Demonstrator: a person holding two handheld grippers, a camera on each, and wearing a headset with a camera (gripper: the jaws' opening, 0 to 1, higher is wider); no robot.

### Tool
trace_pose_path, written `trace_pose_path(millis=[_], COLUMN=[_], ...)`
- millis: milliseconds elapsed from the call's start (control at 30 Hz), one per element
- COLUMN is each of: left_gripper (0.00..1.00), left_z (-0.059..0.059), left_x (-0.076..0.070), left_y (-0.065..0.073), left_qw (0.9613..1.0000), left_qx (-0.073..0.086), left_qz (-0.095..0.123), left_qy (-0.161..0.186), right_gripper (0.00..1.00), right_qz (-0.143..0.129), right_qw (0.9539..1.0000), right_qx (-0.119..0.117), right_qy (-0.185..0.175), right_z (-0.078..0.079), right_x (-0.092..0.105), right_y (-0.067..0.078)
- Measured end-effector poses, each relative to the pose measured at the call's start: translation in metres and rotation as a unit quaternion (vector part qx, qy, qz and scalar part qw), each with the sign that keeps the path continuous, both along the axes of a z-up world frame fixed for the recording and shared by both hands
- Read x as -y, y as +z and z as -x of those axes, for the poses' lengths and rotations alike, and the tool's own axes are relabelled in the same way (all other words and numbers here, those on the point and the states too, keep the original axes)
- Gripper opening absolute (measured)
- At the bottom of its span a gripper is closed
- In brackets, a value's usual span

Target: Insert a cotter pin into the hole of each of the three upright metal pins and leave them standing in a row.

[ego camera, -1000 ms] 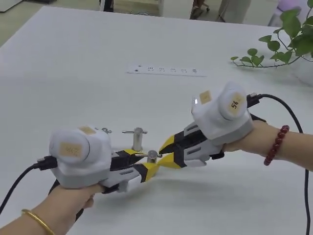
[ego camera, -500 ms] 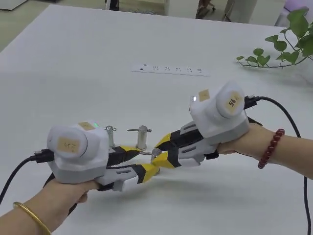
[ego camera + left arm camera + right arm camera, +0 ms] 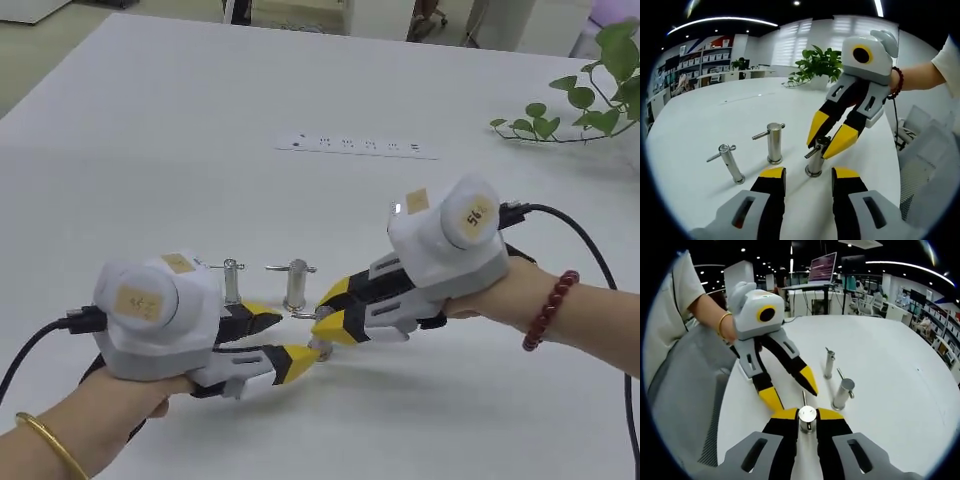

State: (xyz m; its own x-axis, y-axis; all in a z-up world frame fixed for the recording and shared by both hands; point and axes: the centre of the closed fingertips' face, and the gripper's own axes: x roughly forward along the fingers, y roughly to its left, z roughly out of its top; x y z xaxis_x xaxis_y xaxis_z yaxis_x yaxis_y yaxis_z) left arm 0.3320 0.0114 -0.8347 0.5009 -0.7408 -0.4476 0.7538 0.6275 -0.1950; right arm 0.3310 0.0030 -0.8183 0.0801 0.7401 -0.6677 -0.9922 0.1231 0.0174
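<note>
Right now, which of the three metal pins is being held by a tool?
The rightmost pin, clamped by the right tool; the middle pin and leftmost pin stand free, untouched.

Left gripper (image 3: 288,338) and right gripper (image 3: 316,312): white bodies, black jaws, yellow tips. Each silver cylindrical metal pin (image 3: 773,144): plain, unpatterned. Flat workbench top (image 3: 150,150): plain white. Round-bead bracelet (image 3: 548,310): dark red.

Pins (image 3: 774,143) close-set, gaps narrow; table (image 3: 150,120) beyond free.
</note>
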Motion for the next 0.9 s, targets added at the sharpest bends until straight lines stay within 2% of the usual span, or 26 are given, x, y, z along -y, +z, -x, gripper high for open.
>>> trace_pose_path(millis=[233,433,600,900], left_gripper=[0.35,0.35,0.38,0.45], left_z=[0.004,0.006,0.009,0.014], left_x=[-0.002,-0.008,-0.011,-0.017], left_y=[0.005,0.015,0.024,0.033], left_qw=[1.0000,0.9996,0.9990,0.9982], left_qx=[0.007,0.018,0.028,0.047], left_qz=[0.001,0.021,0.035,0.038], left_qy=[-0.004,0.002,0.005,-0.001], right_gripper=[0.13,0.13,0.13,0.13], right_qz=[0.001,0.005,0.004,0.013], right_qw=[1.0000,0.9999,1.0000,0.9998], right_qx=[0.001,0.005,0.006,0.013], right_qy=[0.002,0.008,0.003,0.000], right_z=[-0.003,-0.008,-0.018,-0.037], right_x=[0.004,0.011,0.016,0.024], right_y=[0.001,0.003,0.006,0.008])
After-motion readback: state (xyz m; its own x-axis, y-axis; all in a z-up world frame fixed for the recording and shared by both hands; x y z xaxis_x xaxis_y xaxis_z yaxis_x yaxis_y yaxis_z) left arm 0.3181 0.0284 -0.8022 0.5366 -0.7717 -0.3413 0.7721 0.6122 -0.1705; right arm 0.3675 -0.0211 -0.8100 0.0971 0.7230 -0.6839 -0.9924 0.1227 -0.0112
